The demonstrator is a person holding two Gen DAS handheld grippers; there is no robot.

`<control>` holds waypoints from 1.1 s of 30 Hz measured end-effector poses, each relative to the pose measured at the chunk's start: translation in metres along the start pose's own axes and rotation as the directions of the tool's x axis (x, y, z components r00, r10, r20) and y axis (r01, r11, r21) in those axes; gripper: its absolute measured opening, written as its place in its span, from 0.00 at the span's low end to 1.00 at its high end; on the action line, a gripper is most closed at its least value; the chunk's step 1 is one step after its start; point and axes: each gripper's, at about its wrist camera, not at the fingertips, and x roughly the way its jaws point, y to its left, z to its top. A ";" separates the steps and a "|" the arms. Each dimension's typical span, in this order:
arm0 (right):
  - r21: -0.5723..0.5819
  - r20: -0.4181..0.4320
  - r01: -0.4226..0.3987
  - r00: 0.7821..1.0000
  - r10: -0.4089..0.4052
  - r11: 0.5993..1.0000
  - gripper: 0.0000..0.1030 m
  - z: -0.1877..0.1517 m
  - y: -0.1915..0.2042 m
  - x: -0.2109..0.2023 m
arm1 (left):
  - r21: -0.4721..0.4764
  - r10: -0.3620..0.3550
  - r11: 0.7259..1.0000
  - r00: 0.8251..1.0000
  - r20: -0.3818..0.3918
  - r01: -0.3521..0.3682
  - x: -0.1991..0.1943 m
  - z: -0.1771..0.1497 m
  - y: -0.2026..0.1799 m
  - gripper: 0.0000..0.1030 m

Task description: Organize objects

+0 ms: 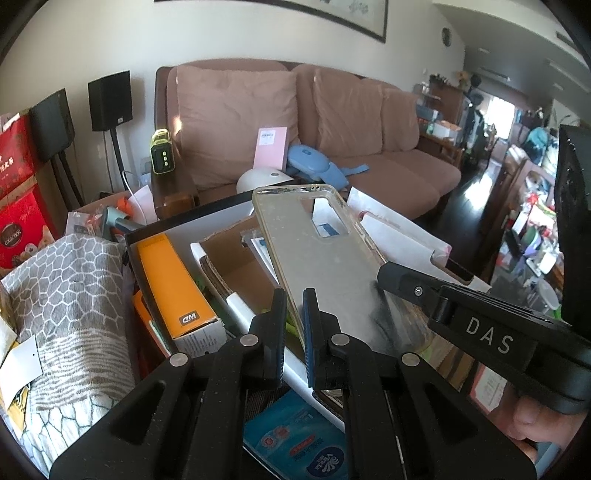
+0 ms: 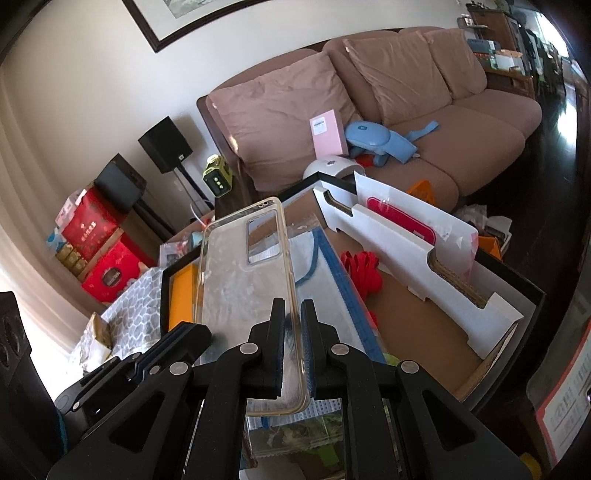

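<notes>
Your two grippers hold the clear plastic phone case (image 2: 243,280) above the black-rimmed open box (image 2: 532,295). Behind the box stands the brown three-seat sofa (image 2: 461,122).

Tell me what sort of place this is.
Most likely a home living room: a pinkish-brown sofa with loose cushions stands against the wall, a framed picture hangs above it, and speakers on stands sit beside it.
</notes>
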 end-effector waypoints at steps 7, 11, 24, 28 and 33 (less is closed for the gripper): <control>0.005 -0.015 0.003 1.000 -0.003 1.000 0.09 0.000 -0.002 0.002 | 0.002 0.003 1.000 1.000 -0.008 -0.003 0.002 -0.002 -0.001 0.08; 0.010 -0.024 0.008 1.000 -0.007 1.000 0.09 -0.001 -0.004 0.004 | 0.005 0.005 1.000 1.000 -0.017 -0.005 0.005 -0.003 -0.003 0.08; 0.001 -0.048 0.033 0.998 -0.033 0.999 0.10 -0.002 -0.006 0.008 | 0.015 0.016 1.000 0.999 -0.028 -0.015 0.007 -0.007 -0.007 0.08; 0.002 -0.054 0.035 0.998 -0.035 0.999 0.11 -0.003 -0.007 0.010 | 0.017 0.014 1.000 0.999 -0.034 -0.014 0.007 -0.008 -0.007 0.08; 0.003 -0.067 0.039 0.997 -0.039 0.999 0.12 -0.004 -0.009 0.012 | 0.017 0.014 1.000 0.999 -0.044 -0.013 0.010 -0.009 -0.009 0.08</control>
